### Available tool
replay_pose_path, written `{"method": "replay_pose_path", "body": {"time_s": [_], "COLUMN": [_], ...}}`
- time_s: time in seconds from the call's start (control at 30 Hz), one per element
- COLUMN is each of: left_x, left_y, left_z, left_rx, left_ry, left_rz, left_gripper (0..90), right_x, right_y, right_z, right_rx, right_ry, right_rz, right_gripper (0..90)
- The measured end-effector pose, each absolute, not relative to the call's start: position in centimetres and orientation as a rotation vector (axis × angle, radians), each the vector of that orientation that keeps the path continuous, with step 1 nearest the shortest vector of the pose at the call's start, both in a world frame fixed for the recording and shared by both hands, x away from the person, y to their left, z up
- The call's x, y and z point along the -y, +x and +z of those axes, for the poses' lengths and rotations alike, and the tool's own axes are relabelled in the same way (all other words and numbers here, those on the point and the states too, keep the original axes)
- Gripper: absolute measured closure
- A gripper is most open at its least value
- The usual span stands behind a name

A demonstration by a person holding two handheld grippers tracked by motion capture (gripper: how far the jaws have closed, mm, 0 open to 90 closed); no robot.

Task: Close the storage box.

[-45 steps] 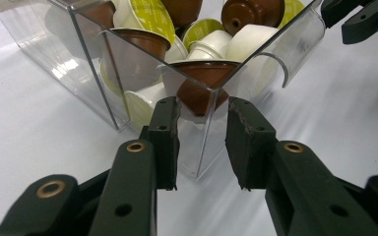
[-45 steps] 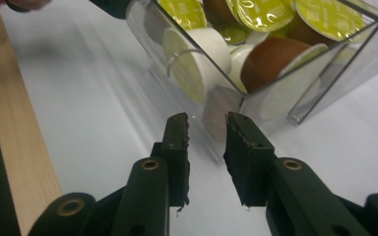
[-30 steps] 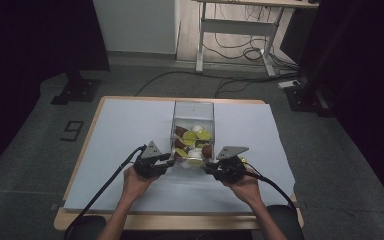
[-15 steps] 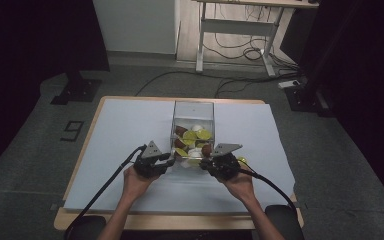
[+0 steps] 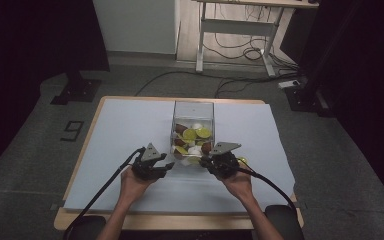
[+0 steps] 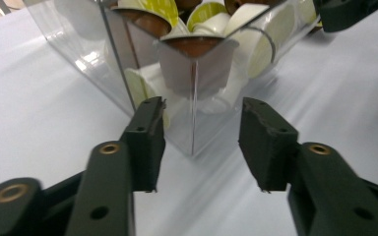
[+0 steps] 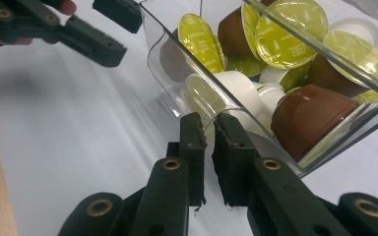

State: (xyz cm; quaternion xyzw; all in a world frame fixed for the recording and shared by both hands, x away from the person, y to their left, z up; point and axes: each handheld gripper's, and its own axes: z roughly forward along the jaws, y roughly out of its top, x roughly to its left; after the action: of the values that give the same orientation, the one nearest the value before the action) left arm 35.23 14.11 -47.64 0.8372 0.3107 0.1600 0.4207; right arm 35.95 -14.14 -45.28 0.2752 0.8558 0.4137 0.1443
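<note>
We are working at a clear plastic box (image 5: pixel 193 131) full of coffee capsules (image 7: pixel 285 32) — green-lidded, white and brown — standing near the middle of the white-covered table (image 5: pixel 105 150), with both grippers at its near side. Our right gripper (image 7: pixel 209 130) has its jaws pinched almost together on the near wall of the box, the clear edge running between the pads. Our left gripper (image 6: pixel 199 135) stands with its jaws parted on either side of the near corner of the box; they have just been opening, and the pads do not press on the plastic. We judge the step to be steadying or shifting the box, with the right hand holding and the left letting go. Next the left gripper needs a fresh purchase, on the wall or on a capsule, while the right keeps the box from tipping.
</note>
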Motion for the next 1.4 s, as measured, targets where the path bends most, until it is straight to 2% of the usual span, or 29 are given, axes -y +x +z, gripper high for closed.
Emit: {"method": "replay_pose_path", "body": {"time_s": [0.4, 0.57, 0.93, 1.4], "left_x": [-16.6, -17.1, -17.5, -17.3], "left_y": [34.8, 34.6, 34.3, 34.4], "left_z": [-49.2, -50.2, -51.9, -52.6], "left_rx": [-0.868, -0.878, -0.903, -0.903], "left_ry": [2.084, 2.122, 2.196, 2.226], "left_rz": [0.329, 0.290, 0.255, 0.281], "left_gripper": [15.2, 13.7, 0.4, 0.0], "right_x": [13.9, 13.8, 13.7, 13.6], "right_y": [36.3, 36.6, 37.3, 38.0], "right_z": [-45.3, -45.3, -45.3, -45.4], "right_rx": [-2.439, -2.425, -2.409, -2.393], "right_ry": [0.806, 0.825, 0.846, 0.870], "right_rz": [1.175, 1.169, 1.161, 1.156], "right_gripper": [81.1, 81.0, 81.1, 82.9]}}
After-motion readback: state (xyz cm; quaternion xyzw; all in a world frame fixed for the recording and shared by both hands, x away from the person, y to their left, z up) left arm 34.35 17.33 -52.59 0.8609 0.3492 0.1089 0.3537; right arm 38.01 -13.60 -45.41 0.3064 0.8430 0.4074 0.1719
